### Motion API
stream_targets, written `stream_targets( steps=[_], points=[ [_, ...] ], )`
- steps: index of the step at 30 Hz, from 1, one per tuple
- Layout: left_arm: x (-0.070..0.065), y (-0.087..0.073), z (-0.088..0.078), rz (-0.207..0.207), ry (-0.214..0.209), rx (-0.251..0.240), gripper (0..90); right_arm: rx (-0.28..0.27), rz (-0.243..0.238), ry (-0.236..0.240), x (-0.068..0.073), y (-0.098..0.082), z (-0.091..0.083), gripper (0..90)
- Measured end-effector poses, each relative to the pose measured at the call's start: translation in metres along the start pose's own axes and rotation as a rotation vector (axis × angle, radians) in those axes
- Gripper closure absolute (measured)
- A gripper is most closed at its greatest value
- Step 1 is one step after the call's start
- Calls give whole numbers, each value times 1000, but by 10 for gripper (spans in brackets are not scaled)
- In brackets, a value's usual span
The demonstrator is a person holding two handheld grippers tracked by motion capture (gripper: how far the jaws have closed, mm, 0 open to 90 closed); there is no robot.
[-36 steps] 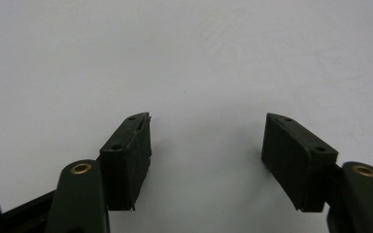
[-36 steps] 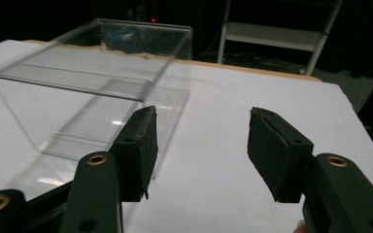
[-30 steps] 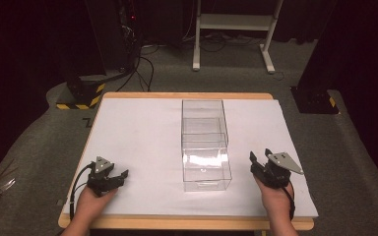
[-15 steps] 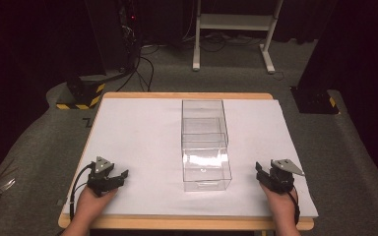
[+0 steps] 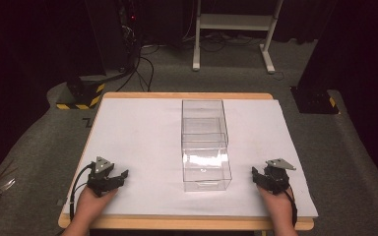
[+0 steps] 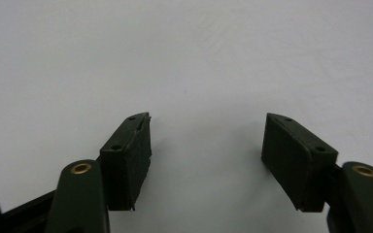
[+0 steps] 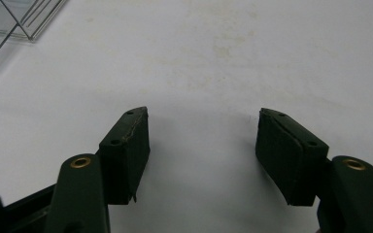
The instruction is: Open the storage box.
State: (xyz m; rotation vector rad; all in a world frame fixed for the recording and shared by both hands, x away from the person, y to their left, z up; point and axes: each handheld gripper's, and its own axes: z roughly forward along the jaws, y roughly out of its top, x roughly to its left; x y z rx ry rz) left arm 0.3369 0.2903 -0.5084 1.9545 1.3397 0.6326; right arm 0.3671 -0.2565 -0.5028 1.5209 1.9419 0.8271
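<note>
A clear plastic box (image 5: pixel 204 145), long and open-topped, stands in the middle of the white table top (image 5: pixel 142 132). My left gripper (image 5: pixel 121 176) rests on the table near the front left, held by a hand. Its jaws stand open over bare white surface (image 6: pixel 206 145). My right gripper (image 5: pixel 257 175) sits low at the front right, just right of the box's near end. Its jaws (image 7: pixel 203 141) have just been opening and stand apart with nothing between them. A corner of the clear box (image 7: pixel 9 19) shows at the top left of the right gripper view.
The table's wooden edge (image 5: pixel 177 223) runs along the front. On the grey floor behind stand a yellow-black striped base (image 5: pixel 81 93), a white frame (image 5: pixel 231 29), cables and a black stand foot (image 5: pixel 315 101).
The right gripper has sunk toward the table at the front right. The left gripper and the box have stayed put.
</note>
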Motion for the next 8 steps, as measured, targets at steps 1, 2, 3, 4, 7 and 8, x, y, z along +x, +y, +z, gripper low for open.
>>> stream_targets(
  steps=[1,2,3,4,7,8],
  points=[
    [0,0,0,0,0,0,352,1,4,2,0,0,0,368],
    [0,0,0,0,0,0,352,1,4,2,0,0,0,368],
    [0,0,0,0,2,-2,352,2,6,2,0,0,0,369],
    [0,0,0,-1,2,-1,352,2,7,3,0,0,0,369],
    [0,0,0,1,4,-2,352,1,5,4,-1,0,0,372],
    [0,0,0,1,4,-2,352,2,7,6,-1,0,0,373]
  ],
)
